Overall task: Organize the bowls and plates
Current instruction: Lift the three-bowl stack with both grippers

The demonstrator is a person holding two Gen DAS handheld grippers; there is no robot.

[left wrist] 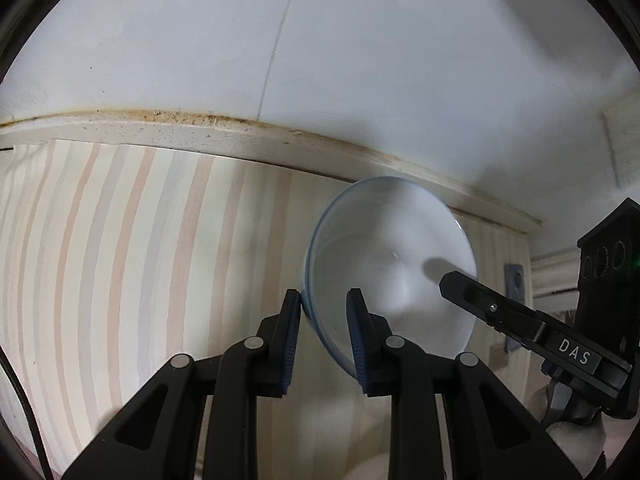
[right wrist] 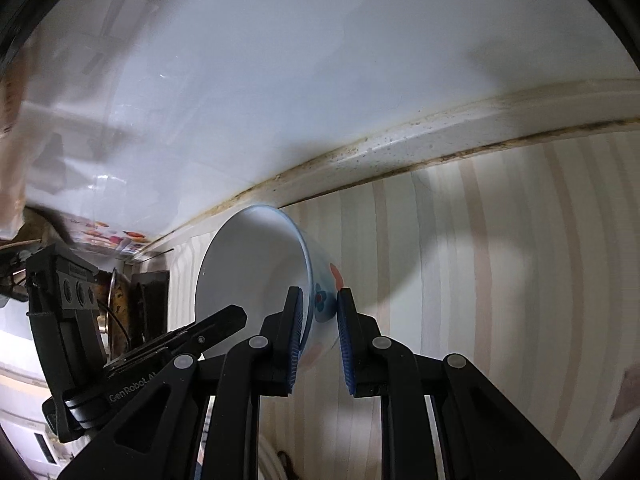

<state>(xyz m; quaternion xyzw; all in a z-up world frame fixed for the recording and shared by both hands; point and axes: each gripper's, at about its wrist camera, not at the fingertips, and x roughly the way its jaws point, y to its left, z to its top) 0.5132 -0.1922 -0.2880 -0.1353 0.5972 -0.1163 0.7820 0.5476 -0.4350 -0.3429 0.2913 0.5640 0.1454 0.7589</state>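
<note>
One white bowl with a blue rim and flower print is held tilted in the air between both grippers. In the left wrist view the bowl (left wrist: 394, 264) has its left rim between my left gripper's (left wrist: 324, 300) blue pads. In the right wrist view the bowl (right wrist: 256, 276) has its right wall between my right gripper's (right wrist: 318, 300) blue pads. Each gripper also shows in the other's view, the right one (left wrist: 532, 320) and the left one (right wrist: 160, 348), on opposite sides of the bowl.
A striped beige table top (left wrist: 120, 260) lies below, also seen in the right wrist view (right wrist: 500, 260). A stained white ledge (left wrist: 240, 136) and a white wall (left wrist: 360, 60) close the far side. Dark kitchen clutter (right wrist: 128, 300) sits at the left.
</note>
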